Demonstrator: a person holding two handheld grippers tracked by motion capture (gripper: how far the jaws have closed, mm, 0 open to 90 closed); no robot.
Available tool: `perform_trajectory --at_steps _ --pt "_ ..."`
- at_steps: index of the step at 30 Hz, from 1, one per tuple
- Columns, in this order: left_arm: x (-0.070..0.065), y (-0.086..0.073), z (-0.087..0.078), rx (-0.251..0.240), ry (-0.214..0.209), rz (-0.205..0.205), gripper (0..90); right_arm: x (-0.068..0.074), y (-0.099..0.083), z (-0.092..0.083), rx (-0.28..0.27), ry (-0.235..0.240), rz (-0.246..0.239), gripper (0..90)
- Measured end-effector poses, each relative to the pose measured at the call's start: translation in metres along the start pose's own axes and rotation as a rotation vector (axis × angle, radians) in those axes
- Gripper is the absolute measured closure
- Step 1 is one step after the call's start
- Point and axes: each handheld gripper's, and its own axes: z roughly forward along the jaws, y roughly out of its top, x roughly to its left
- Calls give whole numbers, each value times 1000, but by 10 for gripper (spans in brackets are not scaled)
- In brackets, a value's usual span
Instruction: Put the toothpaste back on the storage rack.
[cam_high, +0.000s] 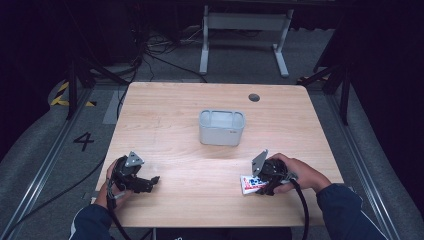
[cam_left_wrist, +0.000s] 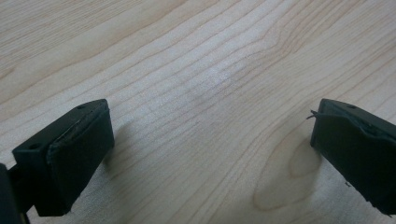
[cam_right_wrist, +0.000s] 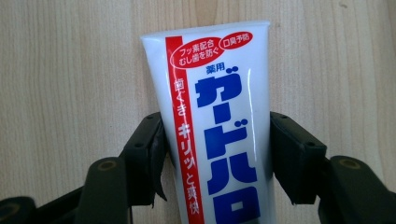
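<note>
Toothpaste tube (cam_right_wrist: 219, 126) flat on the surface (cam_high: 210, 165), near front right edge, between jaws of right tongs (cam_right_wrist: 217, 154). Pinched across the width, both pads against the sides, crimped end pointing away. Right tongs roughly half closed, shut on the tube. Risks: soft, glossy body could squirt out or buckle if squeezed harder; grip on the edges only, so could twist or droop on lifting. Grey bin (cam_high: 222, 127) mid-surface, well apart. Left tongs (cam_left_wrist: 205, 140) wide open, nothing between, hovering just over bare wood at front left.
</note>
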Motion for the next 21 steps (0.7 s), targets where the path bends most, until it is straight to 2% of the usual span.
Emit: perform_trajectory --at_steps 3,8,11,21 --pt "0 0 0 0 0 0 0 0 0 -1 -1 -5 -7 430" --pt "0 0 0 1 -2 -3 0 2 -4 -2 -39 -15 1 474" --pt "0 0 0 2 -3 -3 0 1 -11 -5 -102 -20 4 510" --pt "0 0 0 0 0 0 0 8 -26 -15 -252 -53 41 583"
